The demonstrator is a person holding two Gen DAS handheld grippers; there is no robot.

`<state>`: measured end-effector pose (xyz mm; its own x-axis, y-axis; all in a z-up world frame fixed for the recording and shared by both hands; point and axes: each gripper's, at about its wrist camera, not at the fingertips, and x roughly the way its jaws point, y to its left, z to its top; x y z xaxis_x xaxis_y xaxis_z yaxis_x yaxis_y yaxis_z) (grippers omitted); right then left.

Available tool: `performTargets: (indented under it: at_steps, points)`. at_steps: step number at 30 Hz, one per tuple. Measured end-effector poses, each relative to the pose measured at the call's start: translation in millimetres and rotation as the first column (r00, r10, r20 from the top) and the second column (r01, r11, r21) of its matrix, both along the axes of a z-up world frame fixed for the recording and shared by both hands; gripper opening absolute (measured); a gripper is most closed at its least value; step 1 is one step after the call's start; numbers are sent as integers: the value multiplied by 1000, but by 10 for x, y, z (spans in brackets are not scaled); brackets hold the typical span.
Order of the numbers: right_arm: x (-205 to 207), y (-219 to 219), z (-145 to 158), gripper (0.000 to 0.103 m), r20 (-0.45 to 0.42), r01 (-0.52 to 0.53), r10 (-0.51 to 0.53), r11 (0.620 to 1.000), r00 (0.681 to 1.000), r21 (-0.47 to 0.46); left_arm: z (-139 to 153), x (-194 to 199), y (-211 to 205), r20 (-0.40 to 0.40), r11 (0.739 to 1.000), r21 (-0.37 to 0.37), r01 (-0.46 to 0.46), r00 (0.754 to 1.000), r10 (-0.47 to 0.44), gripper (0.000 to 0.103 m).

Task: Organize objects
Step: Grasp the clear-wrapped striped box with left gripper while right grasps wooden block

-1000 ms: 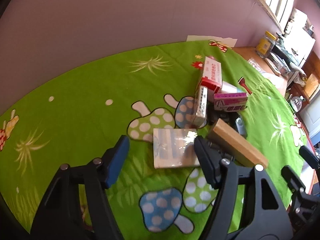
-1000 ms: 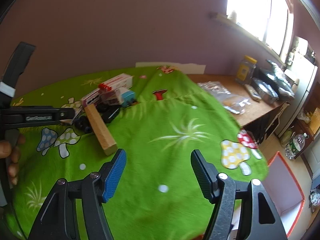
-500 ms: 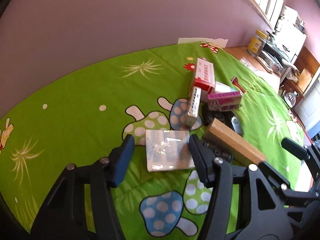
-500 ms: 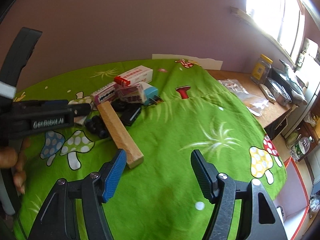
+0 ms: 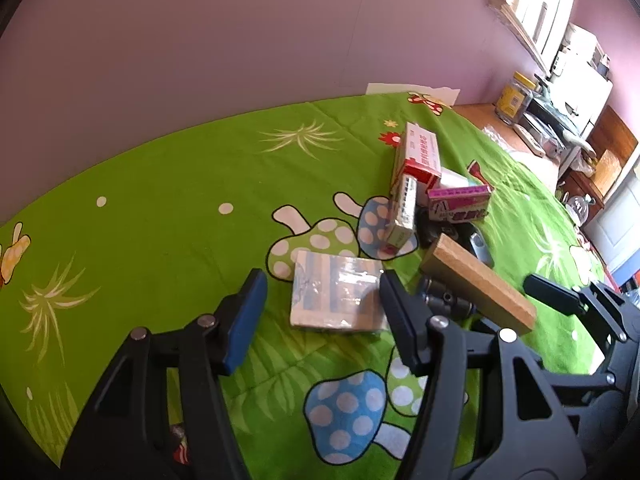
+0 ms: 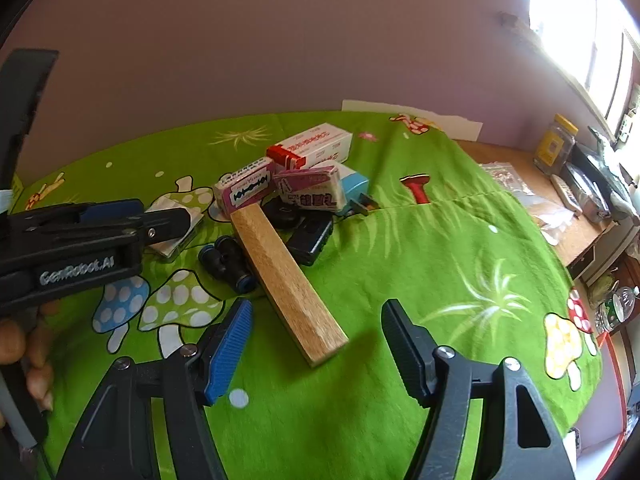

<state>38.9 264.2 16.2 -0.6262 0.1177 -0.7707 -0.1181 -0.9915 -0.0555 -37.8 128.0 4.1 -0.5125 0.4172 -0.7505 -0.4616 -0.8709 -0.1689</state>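
A bright green cloth printed with spotted mushrooms (image 5: 168, 184) covers the table against a mauve wall, a sunlit window off to the right. We hold a gripper in each hand over a loose heap of small things, and both approaches are under way with nothing yet picked up. Our left gripper (image 5: 320, 308) has its jaws part-open, having just narrowed, and a flat foil-wrapped packet with pale blue stripes (image 5: 336, 296) lies between its fingertips, close against the right-hand finger, not yet pinched as far as we can judge. Our right gripper (image 6: 316, 344) has its jaws part-open too, having just been closing, and the near end of a long pale wooden block (image 6: 288, 280) sits just ahead of the gap, untouched. Behind the block lie a red-and-white carton (image 6: 312, 146), two pink-and-white boxes (image 6: 248, 188) and a black T-shaped pipe fitting (image 6: 226, 262). Next, we judge, each hand must drop a little, centre its piece and close.
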Motion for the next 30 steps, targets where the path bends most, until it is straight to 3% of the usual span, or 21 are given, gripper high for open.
performTargets:
  at_steps: [4,6,8,9,10,12,19,25,30]
  points:
    - [-57,-13,-16,55,-2,-19,19,1000,1000,1,13,30,7,5,1000,10,24,1000,-24,68]
    - [-77,12,-22,53,-3,-19,19,1000,1000,-15,2,66,68,-7,999,-20,43,999,-43,76]
    - [-88,7,-17,44,-1,-33,33,999,999,-18,-36,82,115,-13,998,-49,41,999,-42,76]
    - [-85,-10,-15,43,0,-40,40,999,999,-13,-34,92,126,-21,997,-61,38,999,-40,73]
    - [-81,-23,-15,41,-2,-44,44,999,999,-8,-29,106,136,-27,997,-69,41,999,-43,63]
    - [-79,-36,-18,40,-7,-45,45,999,999,-6,-31,109,153,-37,995,-90,33,999,-37,57]
    - [-92,-51,-16,39,-11,-33,33,999,999,-5,-34,150,199,-54,992,-117,53,997,-59,53]
    - [-73,-101,-17,35,-21,-13,13,1000,1000,18,7,144,88,-33,999,-27,35,999,-36,53]
    - [-51,-181,-7,21,-21,1,1,998,1000,60,141,208,64,-61,997,54,48,997,-44,53]
